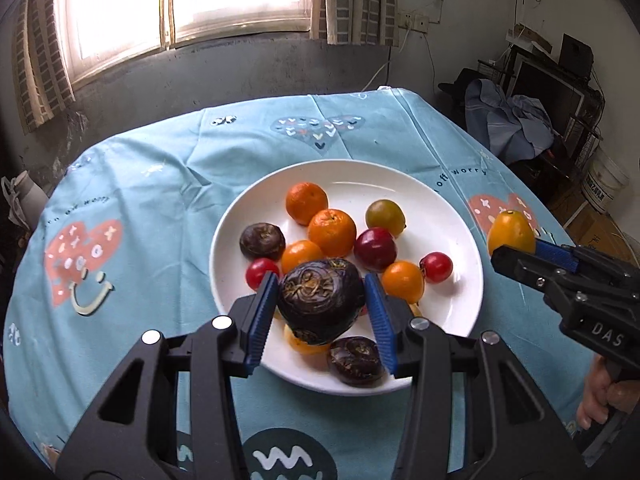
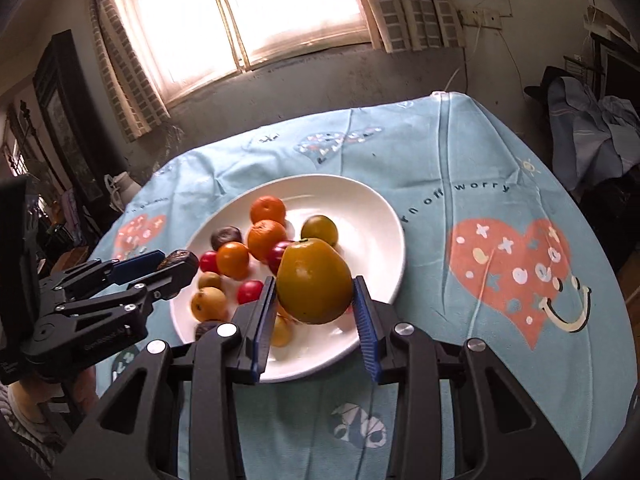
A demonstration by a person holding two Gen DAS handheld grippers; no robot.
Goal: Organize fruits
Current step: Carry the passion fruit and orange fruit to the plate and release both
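Left wrist view: dark water chestnut [image 1: 318, 300] is clamped in the left tongs [image 1: 322, 312] above the white plate [image 1: 452, 216]. A yellow pear-shaped fruit [image 2: 314, 280] is held in the right tongs [image 2: 316, 320]. Most fruit is already plated; these two are judged left to place, and none is seen loose on the counter [image 1: 160, 200].

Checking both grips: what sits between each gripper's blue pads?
Left wrist view: a dark wrinkled fruit between the left gripper pads. Right wrist view: a yellow-orange fruit in the right gripper.
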